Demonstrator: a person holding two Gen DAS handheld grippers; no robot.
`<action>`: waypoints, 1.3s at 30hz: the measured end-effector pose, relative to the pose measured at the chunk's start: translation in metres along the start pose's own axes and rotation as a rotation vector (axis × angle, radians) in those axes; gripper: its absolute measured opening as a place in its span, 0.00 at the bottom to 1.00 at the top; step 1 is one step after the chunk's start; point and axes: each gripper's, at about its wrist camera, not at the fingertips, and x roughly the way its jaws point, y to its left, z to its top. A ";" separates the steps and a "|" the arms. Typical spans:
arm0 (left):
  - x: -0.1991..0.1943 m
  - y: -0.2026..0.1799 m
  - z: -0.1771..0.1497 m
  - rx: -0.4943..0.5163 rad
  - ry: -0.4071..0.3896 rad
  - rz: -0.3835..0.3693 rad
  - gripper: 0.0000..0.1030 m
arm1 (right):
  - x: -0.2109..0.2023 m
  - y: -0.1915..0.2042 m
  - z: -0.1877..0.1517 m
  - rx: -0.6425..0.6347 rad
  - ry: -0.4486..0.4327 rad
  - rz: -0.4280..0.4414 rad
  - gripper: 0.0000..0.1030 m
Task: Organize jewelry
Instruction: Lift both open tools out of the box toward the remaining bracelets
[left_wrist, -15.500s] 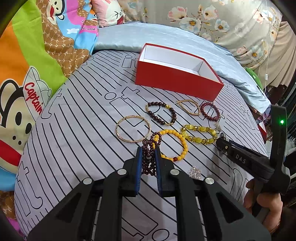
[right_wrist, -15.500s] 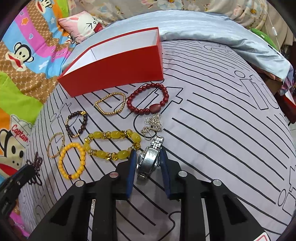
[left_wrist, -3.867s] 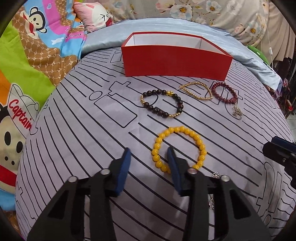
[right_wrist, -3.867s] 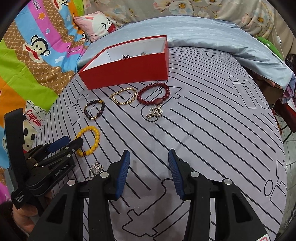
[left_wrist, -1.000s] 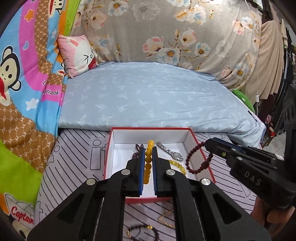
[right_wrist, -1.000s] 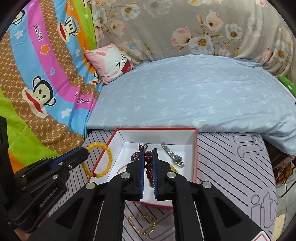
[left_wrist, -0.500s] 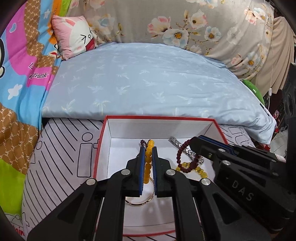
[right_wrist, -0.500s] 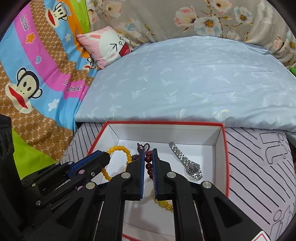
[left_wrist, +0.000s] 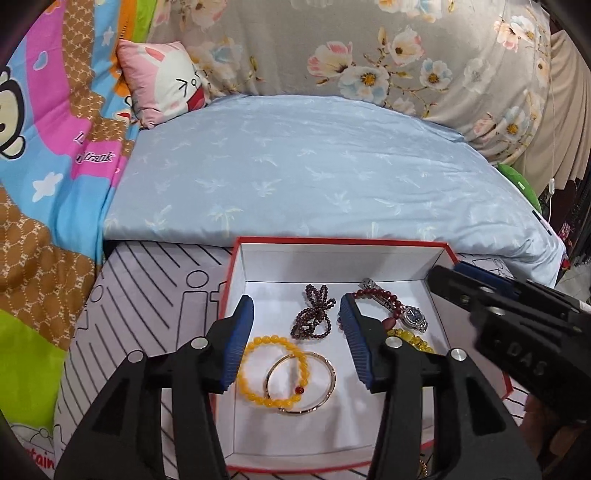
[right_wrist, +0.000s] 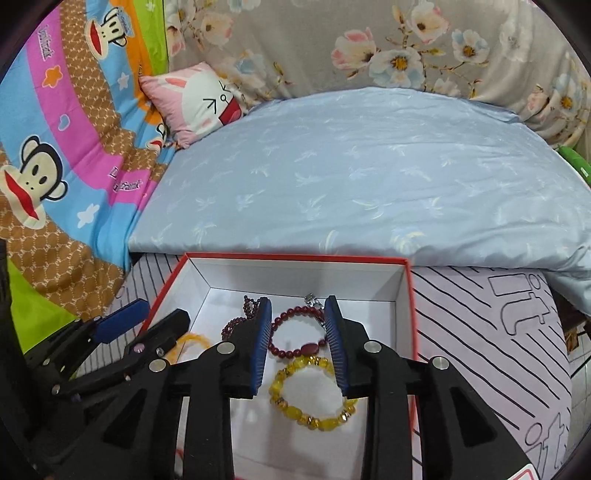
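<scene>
A red box (left_wrist: 332, 242) with a white inside lies on the bed. My left gripper (left_wrist: 295, 306) hangs over it with its jaws opening and nothing pressed between the pads. Below it on the box floor an orange bead bracelet (left_wrist: 255, 373) overlaps a gold bangle (left_wrist: 325, 387). A dark garnet bead bunch (left_wrist: 312, 321) lies further in. My right gripper (right_wrist: 297, 306) is also over the red box (right_wrist: 295, 257), jaws opening. A red bead bracelet (right_wrist: 291, 349) lies loose on the floor between them, partly across a silver watch (left_wrist: 413, 317). A chunky yellow bracelet (right_wrist: 314, 397) lies nearer.
The box sits on a grey line-patterned bedspread (right_wrist: 491, 332). A pale blue quilt (left_wrist: 314, 173) rises just behind it, with a pink pillow (left_wrist: 162, 85) at the back left. A cartoon monkey sheet (right_wrist: 55, 177) fills the left. A hand (left_wrist: 533, 417) holds the right gripper.
Both grippers sank toward the box and their jaws parted. The orange bracelet left the left gripper and the red bead bracelet left the right one; both now lie on the box floor.
</scene>
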 end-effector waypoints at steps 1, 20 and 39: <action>-0.006 0.001 -0.001 -0.004 -0.007 -0.001 0.45 | -0.006 -0.001 -0.003 -0.002 -0.006 -0.003 0.32; -0.086 0.014 -0.097 -0.075 0.053 -0.001 0.46 | -0.091 -0.006 -0.120 0.004 0.072 0.000 0.33; -0.099 0.016 -0.173 -0.104 0.174 0.011 0.46 | -0.115 -0.012 -0.194 0.021 0.174 0.002 0.33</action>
